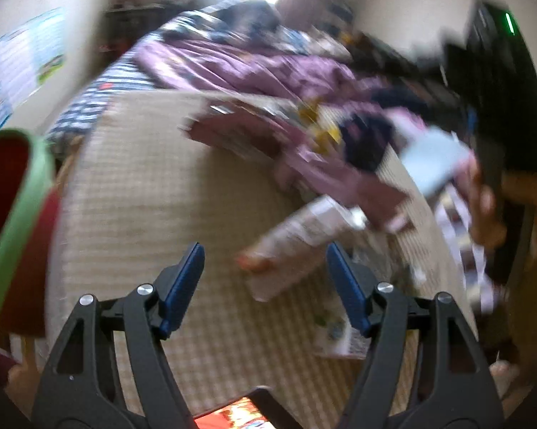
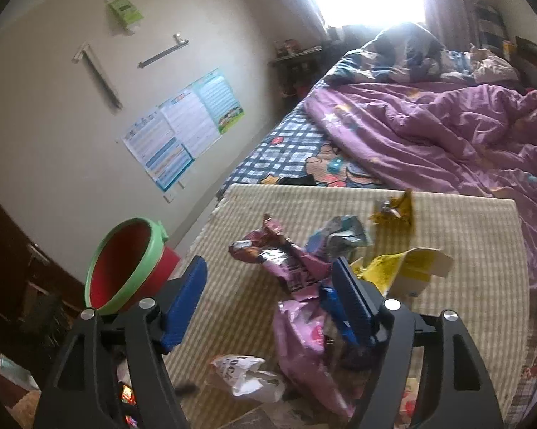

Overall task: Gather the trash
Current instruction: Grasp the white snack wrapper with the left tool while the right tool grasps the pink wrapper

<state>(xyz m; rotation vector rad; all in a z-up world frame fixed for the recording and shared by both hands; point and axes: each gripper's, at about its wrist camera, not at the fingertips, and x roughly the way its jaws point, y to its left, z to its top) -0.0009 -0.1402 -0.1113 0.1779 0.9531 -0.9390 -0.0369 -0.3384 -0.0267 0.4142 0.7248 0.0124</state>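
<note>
Several wrappers litter the mat; red bucket at 9 o'clock. Left gripper released, empty, white packet just ahead. Right gripper released, purple wrapper between fingers.

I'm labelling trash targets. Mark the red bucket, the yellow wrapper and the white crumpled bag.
red bucket (image 2: 125, 268), right wrist view, on its red inner wall.
yellow wrapper (image 2: 393, 209), right wrist view, on its crumpled middle.
white crumpled bag (image 2: 247, 375), right wrist view, on its centre.
</note>
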